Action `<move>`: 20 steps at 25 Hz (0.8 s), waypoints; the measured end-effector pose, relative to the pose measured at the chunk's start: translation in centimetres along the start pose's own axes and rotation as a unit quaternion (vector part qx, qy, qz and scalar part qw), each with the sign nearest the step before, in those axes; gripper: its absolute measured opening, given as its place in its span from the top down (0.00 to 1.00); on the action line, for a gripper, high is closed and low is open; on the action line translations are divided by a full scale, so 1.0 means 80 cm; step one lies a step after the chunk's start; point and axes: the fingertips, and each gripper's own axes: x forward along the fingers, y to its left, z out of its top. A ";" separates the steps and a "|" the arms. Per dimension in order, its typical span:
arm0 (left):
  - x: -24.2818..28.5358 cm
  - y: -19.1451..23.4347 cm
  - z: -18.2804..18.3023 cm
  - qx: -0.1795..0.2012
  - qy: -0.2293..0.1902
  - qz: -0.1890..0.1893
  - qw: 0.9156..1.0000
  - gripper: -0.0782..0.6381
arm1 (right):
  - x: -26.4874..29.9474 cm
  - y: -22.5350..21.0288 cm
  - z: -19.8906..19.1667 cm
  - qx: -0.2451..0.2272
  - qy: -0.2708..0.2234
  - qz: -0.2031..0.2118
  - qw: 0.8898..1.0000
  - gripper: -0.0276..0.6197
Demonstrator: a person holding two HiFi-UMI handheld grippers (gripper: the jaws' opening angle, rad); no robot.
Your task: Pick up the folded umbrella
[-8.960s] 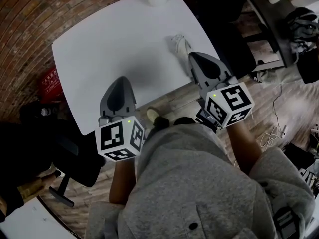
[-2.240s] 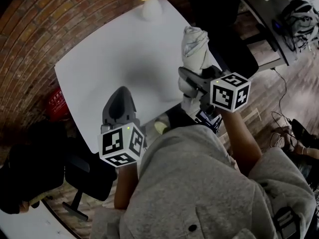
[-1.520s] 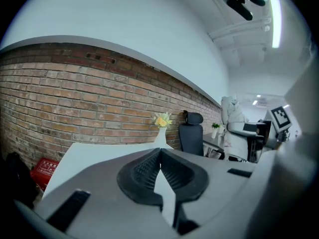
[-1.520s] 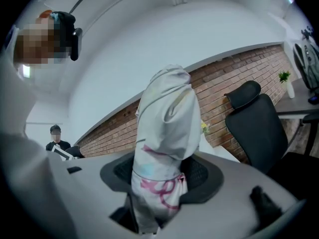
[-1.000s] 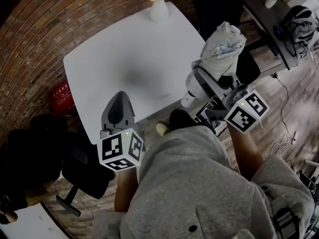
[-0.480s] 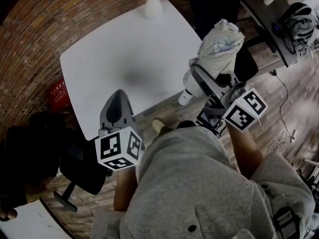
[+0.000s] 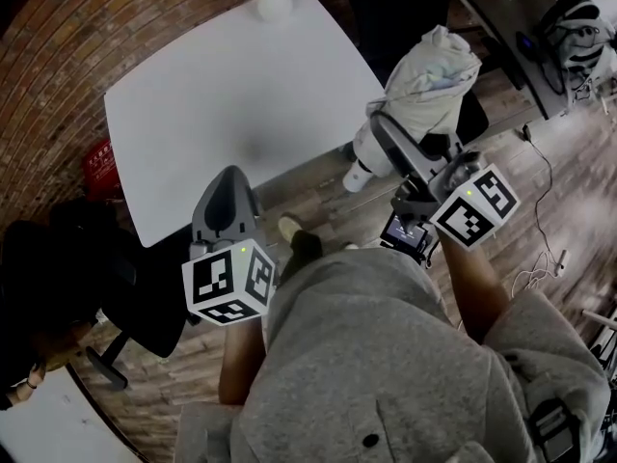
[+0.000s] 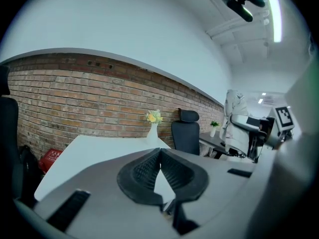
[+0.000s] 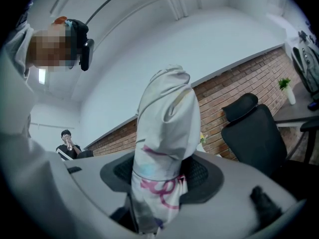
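Umbrella up, off the table.
Head view: right gripper pinches the folded umbrella in the air beside the white table; left gripper idle. Left gripper view: jaws pressed together, empty. Right gripper view: jaws clamp the umbrella's lower part. Advice: firm squeeze, umbrella upright.

the folded umbrella is pale, crumpled cloth with a soft matt look — the left gripper is smooth matt grey plastic with ribbed black pads, the table a smooth white matt top, the wall rough brick, the floor wood planks.
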 end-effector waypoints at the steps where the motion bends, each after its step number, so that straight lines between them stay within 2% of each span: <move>1: -0.006 -0.010 -0.004 0.000 0.001 0.003 1.000 0.87 | -0.011 -0.002 0.000 0.000 0.001 0.001 1.000 0.60; 8: -0.067 -0.071 -0.037 -0.004 -0.003 0.024 1.000 0.87 | -0.094 -0.001 -0.002 0.003 0.007 0.017 1.000 0.60; 20: -0.131 -0.117 -0.067 0.005 -0.005 0.045 0.999 0.87 | -0.171 0.010 -0.008 0.010 0.001 0.036 0.999 0.60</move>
